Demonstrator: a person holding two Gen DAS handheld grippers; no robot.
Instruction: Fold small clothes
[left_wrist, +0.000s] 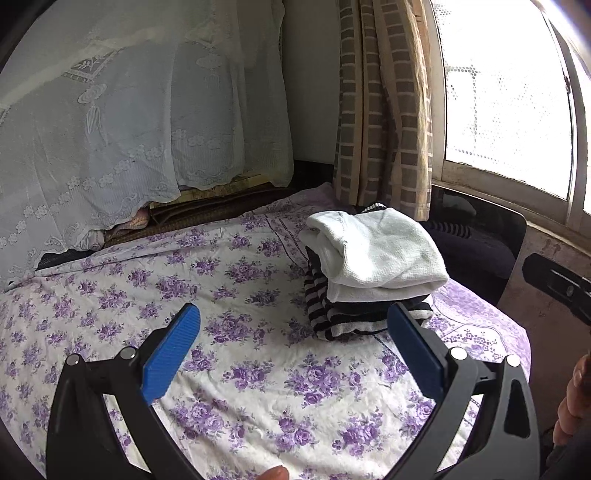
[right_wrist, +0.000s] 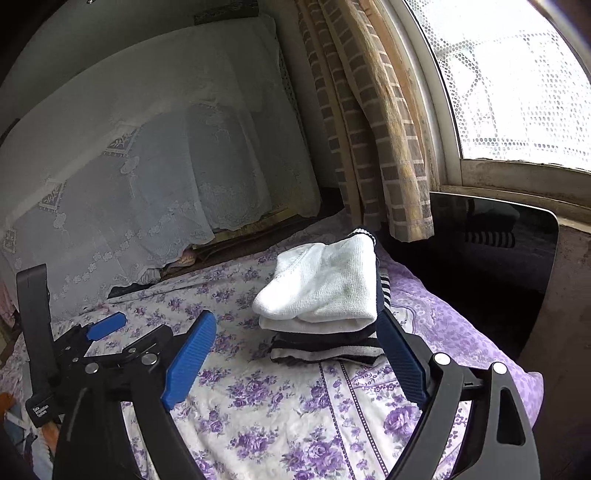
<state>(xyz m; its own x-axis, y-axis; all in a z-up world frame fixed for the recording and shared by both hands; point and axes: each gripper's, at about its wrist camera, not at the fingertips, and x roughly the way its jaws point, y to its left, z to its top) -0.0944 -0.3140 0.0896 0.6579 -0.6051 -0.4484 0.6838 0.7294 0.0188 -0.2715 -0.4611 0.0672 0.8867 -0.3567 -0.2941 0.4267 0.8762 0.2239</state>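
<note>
Found the stack of folded clothes (left_wrist: 369, 269) resting on the purple-flowered sheet (left_wrist: 221, 280), with a white knit piece (left_wrist: 384, 251) uppermost and black-and-white striped pieces (left_wrist: 332, 317) underneath, edges showing at the stack's front and left. Saw the left gripper (left_wrist: 291, 314) in front of the stack and a little to its left, blue pads (left_wrist: 173, 354) spread wide, nothing gripped, only bare sheet between them; right-hand pad overlapped the stack's lower striped corner in the left wrist view, contact impossible to judge. Saw the right gripper (right_wrist: 295, 321) also in front of the stack, fingers wide apart, nothing clamped; looked along them straight at the stack's front edge, with the right-hand finger close against the stack's right side, touching or not impossible to tell. Noted the left gripper again in the right wrist view (right_wrist: 107, 325), left of the stack and nearer the camera, above the sheet. Noted part of the right gripper's black body (left_wrist: 554, 288) right of the stack in the left wrist view, and a person's fingers (left_wrist: 570, 406) at the frame's edge, right of and nearer than the stack. Behind the stack, made out a checked curtain (left_wrist: 384, 110) and a bright window (left_wrist: 509, 92); to its right, a dark glossy panel (right_wrist: 498, 251) mirroring the stripes; far to its left, a pale lace cover (left_wrist: 129, 129) draped down.
</note>
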